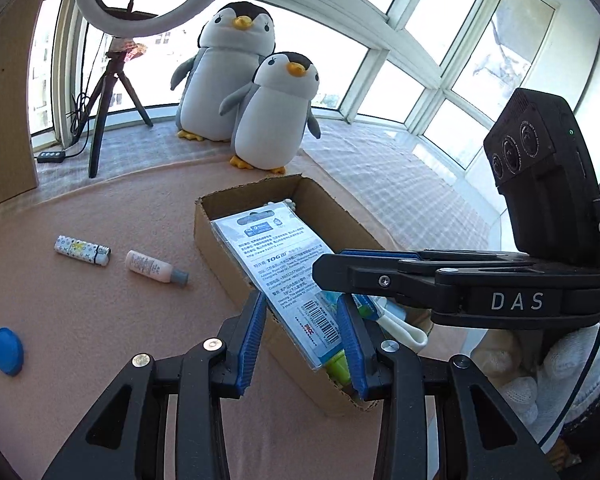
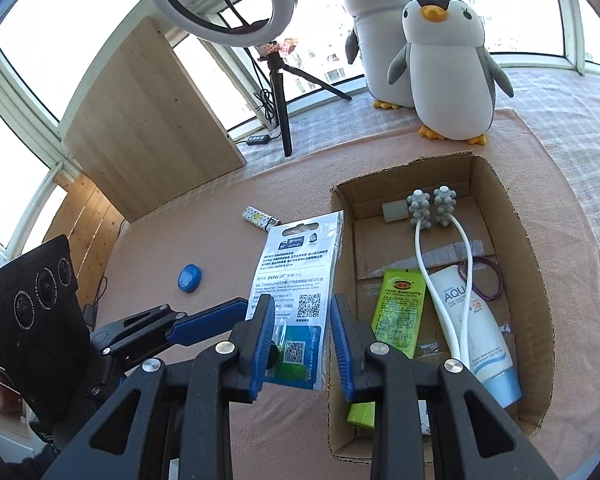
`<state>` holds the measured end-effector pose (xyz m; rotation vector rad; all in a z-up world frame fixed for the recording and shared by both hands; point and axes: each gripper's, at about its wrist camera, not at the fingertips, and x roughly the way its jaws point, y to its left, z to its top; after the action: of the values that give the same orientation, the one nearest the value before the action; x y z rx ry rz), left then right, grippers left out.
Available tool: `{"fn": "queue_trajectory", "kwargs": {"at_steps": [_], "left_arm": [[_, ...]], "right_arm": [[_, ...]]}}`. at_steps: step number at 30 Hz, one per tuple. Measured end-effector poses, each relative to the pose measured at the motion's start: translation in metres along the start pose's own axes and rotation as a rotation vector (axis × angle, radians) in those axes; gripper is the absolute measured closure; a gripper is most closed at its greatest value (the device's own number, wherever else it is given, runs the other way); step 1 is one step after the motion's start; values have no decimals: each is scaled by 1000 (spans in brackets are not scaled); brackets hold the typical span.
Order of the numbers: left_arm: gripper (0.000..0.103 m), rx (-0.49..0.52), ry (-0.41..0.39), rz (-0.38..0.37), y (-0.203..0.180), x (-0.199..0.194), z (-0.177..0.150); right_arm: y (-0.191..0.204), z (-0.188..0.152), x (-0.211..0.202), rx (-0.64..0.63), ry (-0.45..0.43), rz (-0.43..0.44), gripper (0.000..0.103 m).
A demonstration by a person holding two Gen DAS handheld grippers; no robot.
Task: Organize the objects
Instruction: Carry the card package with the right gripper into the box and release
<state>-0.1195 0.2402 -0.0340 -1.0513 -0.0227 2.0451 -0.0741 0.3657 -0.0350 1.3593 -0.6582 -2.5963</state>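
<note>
**Packet over box edge**

Packet [image 1: 290, 276] is a flat clear retail pack w/ printed card. In the left wrist view its long axis runs from 6 o'clock up toward 11 o'clock, hang-hole end far, barcode end near. It sits tilted over the box [image 1: 220, 248], low end between the left gripper [image 1: 300, 340] pads. Those pads stand apart w/ the packet's barcode end in the gap; can't tell if they touch it.

In the right wrist view the packet [image 2: 296, 292] stands nearly upright, long axis 6 to 12 o'clock, at the box's [image 2: 516, 280] left wall. Right gripper [image 2: 300, 344] pads sit apart, one each side of its lower end; contact unclear.

Inside box: green sachet [image 2: 398, 312], white tube [image 2: 480, 332] w/ cap toward 5 o'clock, white-cord massager [image 2: 432, 208] w/ grey knobs at the far end.

On the pink mat [image 1: 100, 312], well left of box: lighter [image 1: 82, 250], small bottle [image 1: 156, 268], blue disc [image 1: 7, 350] at 8 o'clock. Two penguins [image 1: 268, 120] behind at 12 o'clock.
</note>
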Motion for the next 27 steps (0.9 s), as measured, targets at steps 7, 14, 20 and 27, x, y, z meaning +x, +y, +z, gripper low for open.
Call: {"fn": "queue_trajectory", "kwargs": {"at_steps": [7,14,20,27], "left_arm": [[64,8,1,-23,-16,28,15],[62,-10,32,13,-11,41,13],[59,-34,33,29,1,34,6],[49,-49,68,99,25,15,-13]], "right_arm": [[-27,12,-11,13,-16,-38,77],[-45,15,-16,36,-40,-100,59],[-41,13,-12,32,-24,-90,55],[-26,3,3,22,10,-56,43]]}}
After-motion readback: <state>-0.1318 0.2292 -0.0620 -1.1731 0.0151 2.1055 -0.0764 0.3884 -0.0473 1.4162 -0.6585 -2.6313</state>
